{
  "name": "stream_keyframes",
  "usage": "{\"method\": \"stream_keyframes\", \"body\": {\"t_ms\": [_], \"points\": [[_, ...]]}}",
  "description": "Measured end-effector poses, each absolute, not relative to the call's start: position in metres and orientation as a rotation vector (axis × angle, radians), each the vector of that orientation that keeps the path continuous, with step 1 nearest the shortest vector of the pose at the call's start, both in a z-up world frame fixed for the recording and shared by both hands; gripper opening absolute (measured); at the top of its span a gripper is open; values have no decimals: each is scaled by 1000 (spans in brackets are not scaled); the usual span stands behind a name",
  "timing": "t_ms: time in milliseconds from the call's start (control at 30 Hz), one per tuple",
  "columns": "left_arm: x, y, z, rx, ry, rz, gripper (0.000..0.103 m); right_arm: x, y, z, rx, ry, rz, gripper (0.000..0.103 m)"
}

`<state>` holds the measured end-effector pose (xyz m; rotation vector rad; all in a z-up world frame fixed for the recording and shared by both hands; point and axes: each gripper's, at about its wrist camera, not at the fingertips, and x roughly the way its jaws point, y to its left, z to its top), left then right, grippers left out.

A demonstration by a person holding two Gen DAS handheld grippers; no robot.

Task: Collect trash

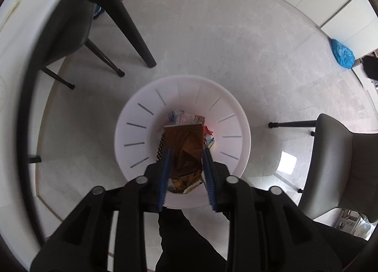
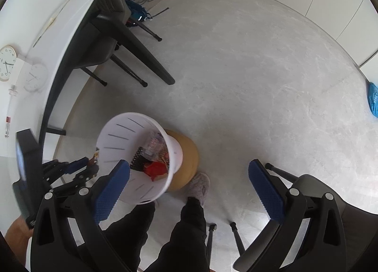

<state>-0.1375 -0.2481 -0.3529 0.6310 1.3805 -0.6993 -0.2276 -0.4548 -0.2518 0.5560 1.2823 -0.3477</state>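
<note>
A white slotted bin (image 1: 134, 135) stands on the floor with several wrappers in it. Straight above it is my left gripper (image 1: 186, 153), pointing down. A brown snack wrapper (image 1: 186, 144) hangs in the narrow gap between its blue pads, and I see no pad pressing on it. In the right wrist view the bin (image 2: 118, 135) has a red wrapper (image 2: 156, 169) inside. The left gripper (image 2: 91, 165) is at the bin's left rim. My right gripper (image 2: 189, 164) is wide open and empty above the floor beside the bin.
A white table with dark legs (image 1: 132, 26) and a chair (image 1: 66, 35) stand to the left, another chair (image 1: 342, 165) to the right. A tan round object (image 2: 186, 153) sits against the bin. The person's dark-trousered legs (image 2: 189, 229) and slipper (image 2: 200, 187) are below. A blue bag (image 1: 342, 54) lies far right.
</note>
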Motion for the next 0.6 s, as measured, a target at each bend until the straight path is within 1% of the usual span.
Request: {"method": "stream_keyframes", "body": {"t_ms": [33, 67, 100, 233, 433, 500, 600], "points": [[-136, -251, -362, 640, 1387, -701, 53, -227, -454, -254, 554, 1288, -347, 100], [-137, -253, -368, 652, 1383, -703, 71, -229, -453, -256, 551, 1286, -339, 100], [-139, -254, -371, 670, 1373, -701, 81, -231, -453, -255, 551, 1288, -336, 100], [-152, -261, -382, 710, 1386, -732, 90, -239, -453, -257, 563, 1296, -331, 100], [-159, -272, -371, 690, 1401, -746, 91, -242, -455, -258, 574, 1291, -341, 100], [-163, -274, -353, 673, 1373, -757, 91, -240, -458, -253, 558, 1280, -353, 100], [-164, -274, -305, 617, 1297, -780, 91, -235, -463, -236, 526, 1245, -375, 100]]}}
